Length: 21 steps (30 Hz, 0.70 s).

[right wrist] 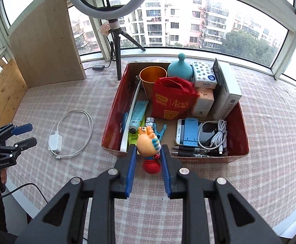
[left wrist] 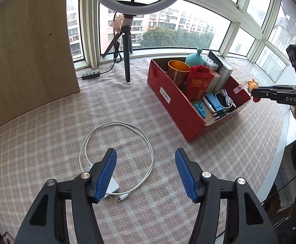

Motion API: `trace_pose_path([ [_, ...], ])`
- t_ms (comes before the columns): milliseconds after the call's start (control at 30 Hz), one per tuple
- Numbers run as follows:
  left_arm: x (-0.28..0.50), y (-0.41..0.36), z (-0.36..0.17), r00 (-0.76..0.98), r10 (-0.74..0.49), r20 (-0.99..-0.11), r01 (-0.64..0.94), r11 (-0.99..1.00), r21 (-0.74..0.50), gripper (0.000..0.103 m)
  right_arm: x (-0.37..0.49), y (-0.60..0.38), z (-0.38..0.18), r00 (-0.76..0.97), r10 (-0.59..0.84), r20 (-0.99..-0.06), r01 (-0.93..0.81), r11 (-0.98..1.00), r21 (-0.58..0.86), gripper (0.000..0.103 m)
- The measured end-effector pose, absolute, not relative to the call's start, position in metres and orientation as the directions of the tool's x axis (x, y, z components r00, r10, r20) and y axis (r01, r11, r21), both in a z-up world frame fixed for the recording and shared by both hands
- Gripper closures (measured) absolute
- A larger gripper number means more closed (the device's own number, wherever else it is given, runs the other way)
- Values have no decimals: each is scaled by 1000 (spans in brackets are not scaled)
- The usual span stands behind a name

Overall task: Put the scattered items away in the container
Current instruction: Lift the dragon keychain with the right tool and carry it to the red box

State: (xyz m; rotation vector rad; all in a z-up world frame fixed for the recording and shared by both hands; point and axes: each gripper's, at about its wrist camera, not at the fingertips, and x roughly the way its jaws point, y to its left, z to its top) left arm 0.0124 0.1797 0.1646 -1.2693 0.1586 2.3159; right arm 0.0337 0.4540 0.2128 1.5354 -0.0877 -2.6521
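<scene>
Right tongs [right wrist: 149, 152] pinching toy figure [right wrist: 148, 142], light, hard, slippery. Left tongs [left wrist: 146, 174] wide above floppy charger cable [left wrist: 115, 140]; grab brick [right wrist: 55, 141].

A curved bay window [right wrist: 188, 20] shows daylight and apartment blocks. A checked cloth covers the surface [left wrist: 46, 142]. Wooden panels [left wrist: 25, 50], perhaps plywood, stand at the left.

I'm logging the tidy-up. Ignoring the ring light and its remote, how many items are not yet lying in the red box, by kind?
Charger with white cable, lying loose: 1
Cartoon figurine, held in the right gripper: 1
Total not yet in the red box: 2
</scene>
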Motion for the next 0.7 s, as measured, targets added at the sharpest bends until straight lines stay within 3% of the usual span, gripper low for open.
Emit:
trace_pose_path([
  [700,-41,179,123,-408,326,-853,-405,-902,-151,43,-54,515,135,-329,-122,-936,-156,-971,181,80],
])
